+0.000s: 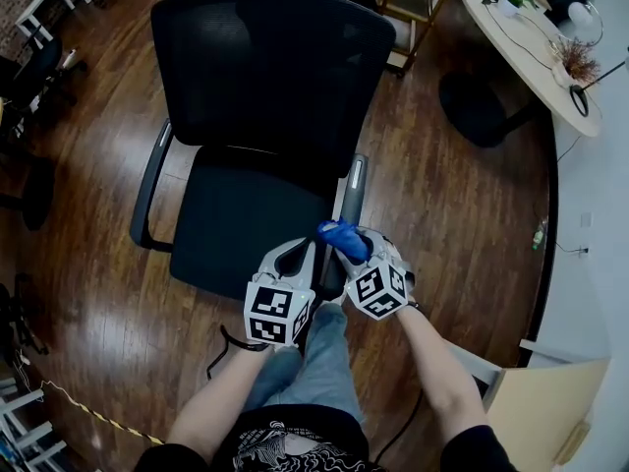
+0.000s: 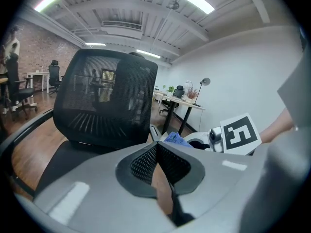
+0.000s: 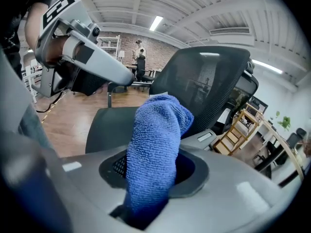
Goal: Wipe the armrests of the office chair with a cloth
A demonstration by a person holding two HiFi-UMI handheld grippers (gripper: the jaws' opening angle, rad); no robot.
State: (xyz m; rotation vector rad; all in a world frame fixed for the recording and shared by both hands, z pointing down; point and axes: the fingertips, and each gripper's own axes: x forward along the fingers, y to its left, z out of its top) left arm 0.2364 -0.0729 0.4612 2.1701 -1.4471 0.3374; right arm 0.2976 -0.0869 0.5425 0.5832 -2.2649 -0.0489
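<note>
A black mesh-backed office chair [image 1: 265, 116] stands on a dark wooden floor [image 1: 462, 195], its seat facing the person, whose jeans-clad knee [image 1: 316, 357] shows just below both grippers at the seat's near right corner.

The right gripper [image 3: 154, 165] is clamped on a blue terry cloth [image 3: 158, 130]. The cloth is pinched low between the jaws and rises out of them in a rounded bunch. In the head view the cloth sits at the near end of the chair's right armrest [image 1: 352, 187], a black arm with a grey pad on top. Whether the cloth touches the pad cannot be told.

The left gripper [image 2: 156, 147] is just to the left of the right one, over the near right edge of the seat. Its jaws are closed together at the tips with nothing between them. Its view looks across the seat to the backrest, with the cloth and the right gripper's marker cube [image 2: 240, 135] close by on the right.

The left armrest [image 1: 147, 193] curves down the far side of the seat, well apart from both grippers. A round pale table [image 1: 526, 62] with small plants stands at the far right.
</note>
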